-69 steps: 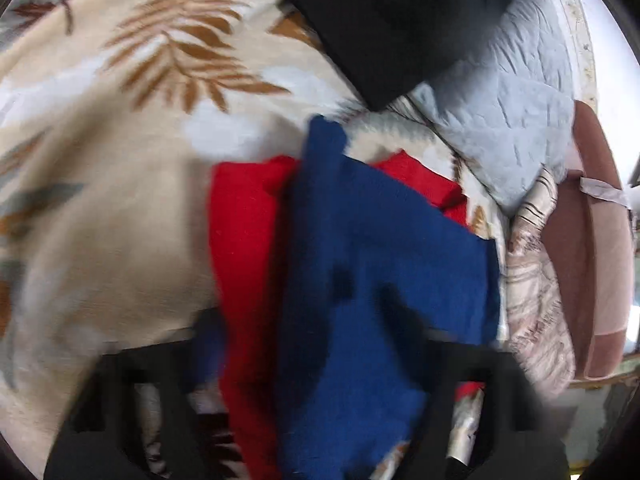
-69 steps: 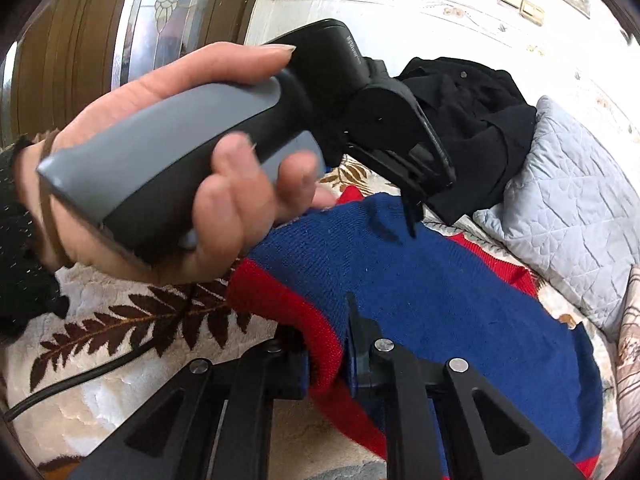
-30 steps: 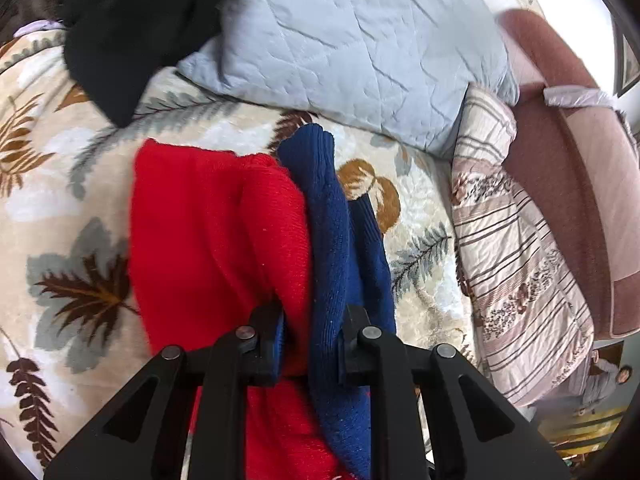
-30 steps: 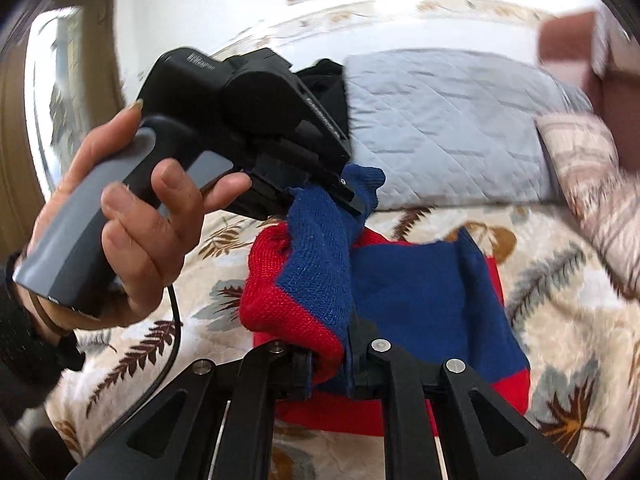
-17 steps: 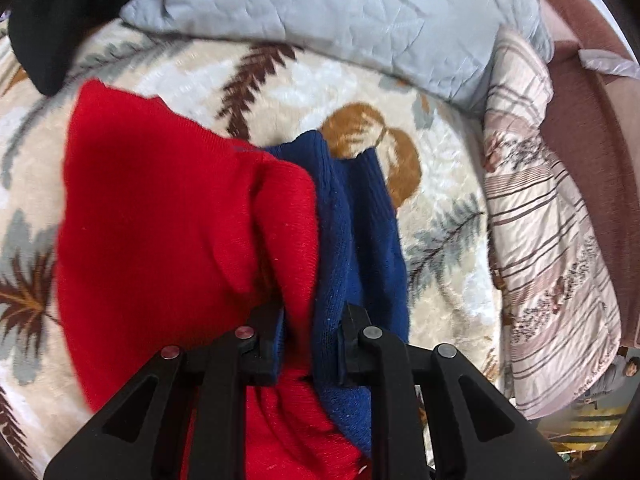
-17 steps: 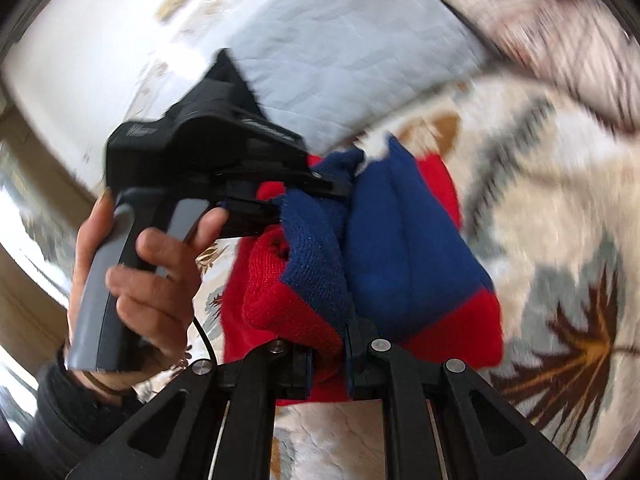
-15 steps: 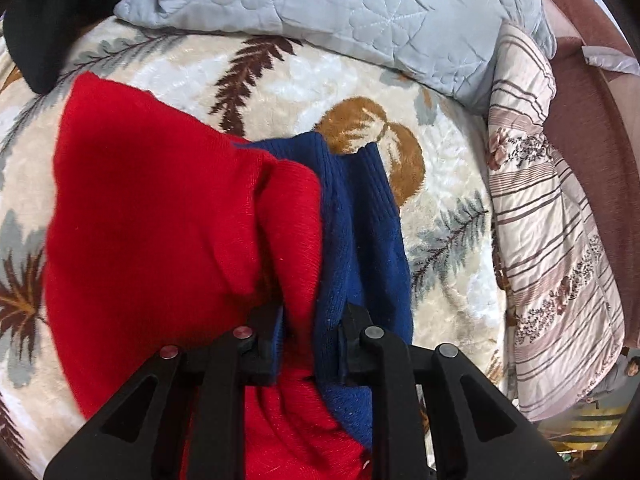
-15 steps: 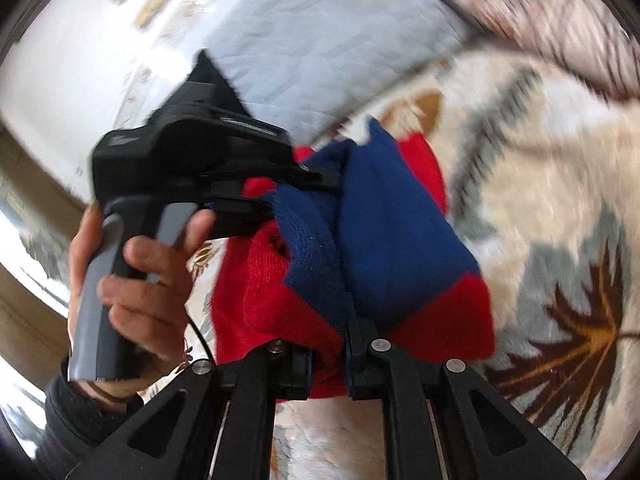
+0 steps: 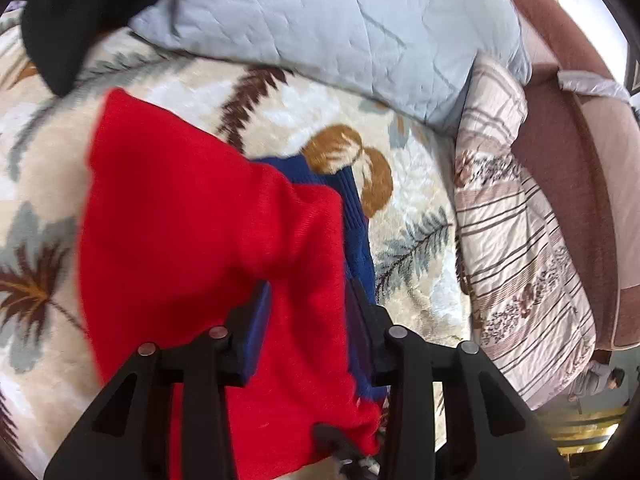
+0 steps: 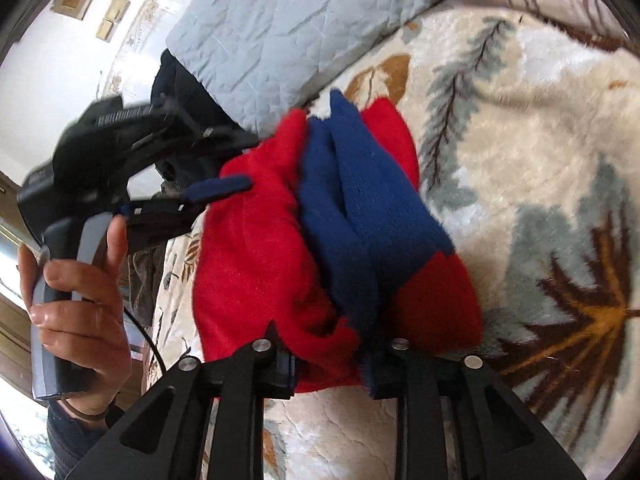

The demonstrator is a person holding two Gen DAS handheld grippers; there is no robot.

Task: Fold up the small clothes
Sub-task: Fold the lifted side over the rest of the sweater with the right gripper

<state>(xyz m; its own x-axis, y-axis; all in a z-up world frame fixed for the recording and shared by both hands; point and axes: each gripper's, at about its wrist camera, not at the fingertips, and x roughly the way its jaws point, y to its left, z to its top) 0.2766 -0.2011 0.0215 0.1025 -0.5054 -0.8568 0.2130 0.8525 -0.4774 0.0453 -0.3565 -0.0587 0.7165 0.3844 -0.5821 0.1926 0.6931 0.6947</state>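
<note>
So the red and blue knit sweater (image 9: 208, 240) is lying folded over on the leaf-print blanket (image 9: 408, 208), red side up from the left wrist view, with a strip of the blue part peeking out along its right edge. The left gripper (image 9: 308, 320) is sitting over the near end of it with its jaws spread fairly wide, the red fabric bunching up between the two fingers but not being pinched.

From the right wrist view, the same sweater (image 10: 340, 220) is showing as a lumpy bundle, blue folds sandwiched in the middle with red on both sides. The right gripper (image 10: 330, 354) is also standing with its jaws apart, straddling the near edge of the bundle; the cloth is filling the gap, though neither pad looks to be squeezing it. The person's left hand (image 10: 76, 300) is wrapping around the gray handle of the other gripper at the far-left of the bundle.

Behind the sweater a light gray quilted pillow (image 9: 340, 28) is resting on the blanket, a black garment (image 9: 80, 12) is lying beside it at the top left, and a striped floral quilt (image 9: 520, 240) is running along the right next to a brown headboard (image 9: 568, 152).
</note>
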